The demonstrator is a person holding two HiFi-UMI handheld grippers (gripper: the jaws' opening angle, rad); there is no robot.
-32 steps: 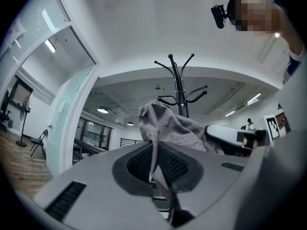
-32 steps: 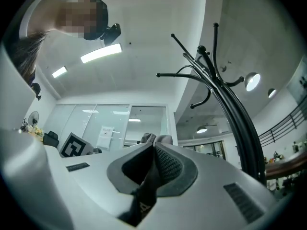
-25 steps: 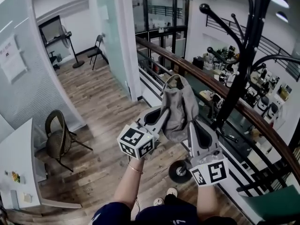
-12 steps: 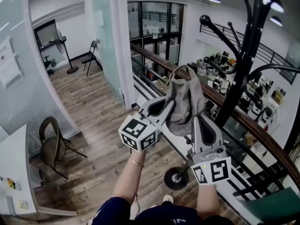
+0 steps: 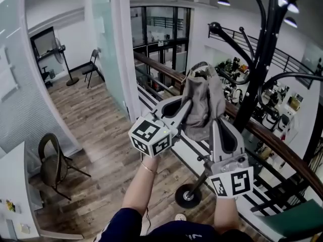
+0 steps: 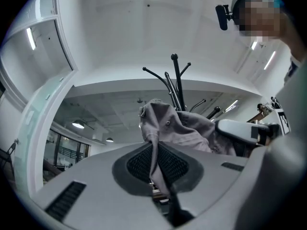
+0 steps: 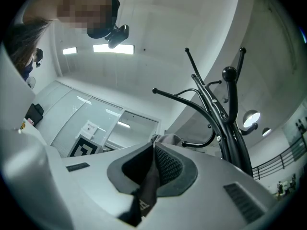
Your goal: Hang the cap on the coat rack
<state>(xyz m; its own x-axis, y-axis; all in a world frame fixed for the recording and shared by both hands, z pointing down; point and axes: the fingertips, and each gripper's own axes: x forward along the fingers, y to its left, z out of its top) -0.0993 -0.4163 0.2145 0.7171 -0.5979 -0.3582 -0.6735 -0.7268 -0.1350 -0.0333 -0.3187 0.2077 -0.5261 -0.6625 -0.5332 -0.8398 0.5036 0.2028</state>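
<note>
A grey cap [image 5: 202, 101] hangs crumpled between my two grippers, held up in the air. My left gripper [image 5: 185, 108] is shut on the cap's left edge; the fabric [image 6: 165, 126] runs down between its dark pads. My right gripper [image 5: 216, 116] is shut on the cap's right side, with a strip of cloth [image 7: 148, 186] pinched in its jaws. The black coat rack [image 5: 257, 69] stands just right of and behind the cap, its curved hooks [image 5: 216, 27] rising above it. From the right gripper view the rack [image 7: 218, 109] looms close ahead.
A wooden handrail [image 5: 272, 140] with a glass balustrade runs diagonally behind the rack, over a lower floor. The rack's round base [image 5: 187, 195] sits on the wood floor by the person's feet. A chair [image 5: 53, 160] and a white table [image 5: 12, 195] stand at the left.
Both grippers have risen with the cap, lifting it closer to the rack's upper hooks. The grip on the cap is unchanged.
</note>
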